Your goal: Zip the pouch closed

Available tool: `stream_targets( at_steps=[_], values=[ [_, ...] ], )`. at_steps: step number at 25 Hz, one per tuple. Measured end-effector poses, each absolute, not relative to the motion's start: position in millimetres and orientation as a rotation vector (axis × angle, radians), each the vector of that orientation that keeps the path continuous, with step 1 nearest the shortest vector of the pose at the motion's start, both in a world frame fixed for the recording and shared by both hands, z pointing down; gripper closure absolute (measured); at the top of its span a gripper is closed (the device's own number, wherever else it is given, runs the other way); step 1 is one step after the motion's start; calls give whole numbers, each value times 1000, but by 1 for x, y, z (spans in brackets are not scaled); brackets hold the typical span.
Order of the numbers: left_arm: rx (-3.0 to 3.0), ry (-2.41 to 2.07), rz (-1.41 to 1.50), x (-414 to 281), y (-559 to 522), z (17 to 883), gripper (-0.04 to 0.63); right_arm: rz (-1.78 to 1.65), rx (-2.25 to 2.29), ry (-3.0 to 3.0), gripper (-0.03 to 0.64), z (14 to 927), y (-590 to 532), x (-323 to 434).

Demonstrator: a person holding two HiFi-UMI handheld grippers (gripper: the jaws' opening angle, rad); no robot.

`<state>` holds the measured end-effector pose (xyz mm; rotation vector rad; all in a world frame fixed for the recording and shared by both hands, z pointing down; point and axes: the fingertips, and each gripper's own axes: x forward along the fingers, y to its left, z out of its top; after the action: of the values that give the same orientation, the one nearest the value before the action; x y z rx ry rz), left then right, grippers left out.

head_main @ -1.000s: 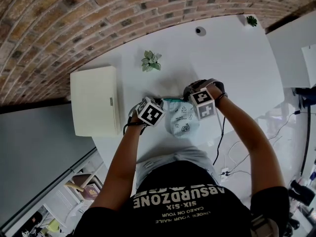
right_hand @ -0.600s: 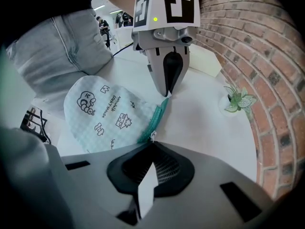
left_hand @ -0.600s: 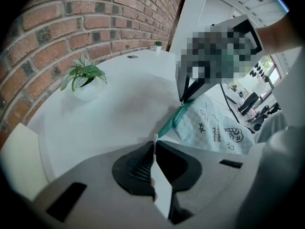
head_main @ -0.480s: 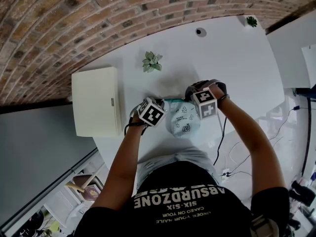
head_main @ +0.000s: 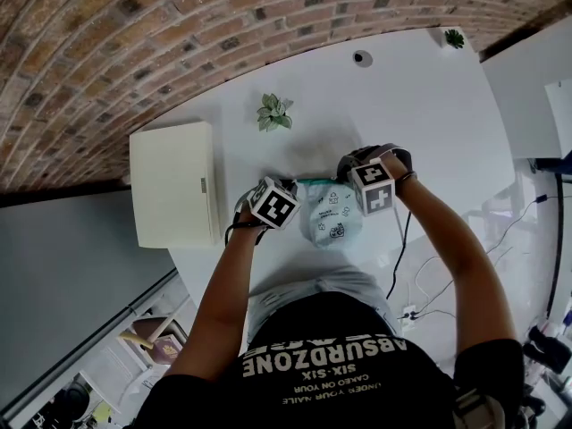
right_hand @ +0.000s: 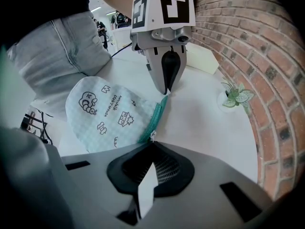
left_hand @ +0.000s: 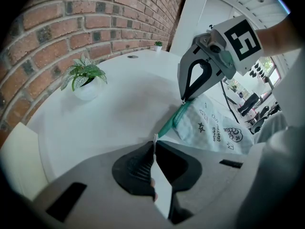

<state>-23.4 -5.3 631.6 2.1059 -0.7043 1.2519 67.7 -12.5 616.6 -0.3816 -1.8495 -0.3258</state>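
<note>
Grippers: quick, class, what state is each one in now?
Left gripper: closed on the end of the pouch.
Right gripper: closed on the zip pull.

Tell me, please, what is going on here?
A person works a claw in each hand on a checked pouch lying on a white table. The left claw pinches the pouch's corner at one end of the teal zipper; the right claw is shut on the zipper pull at the other end.

Bench (head_main: 429,114) lay open to the right & far side; plant (head_main: 273,111) stood ahead, box (head_main: 174,184) blocked left, w/ brick wall (head_main: 134,43) behind.
</note>
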Motion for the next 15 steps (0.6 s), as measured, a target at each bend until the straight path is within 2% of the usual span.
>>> stream_targets(
  at_steps=[15],
  values=[
    [2101, -705, 1251, -24, -5, 632, 574, -337, -383, -1832, 620, 615, -13, 73]
  ],
)
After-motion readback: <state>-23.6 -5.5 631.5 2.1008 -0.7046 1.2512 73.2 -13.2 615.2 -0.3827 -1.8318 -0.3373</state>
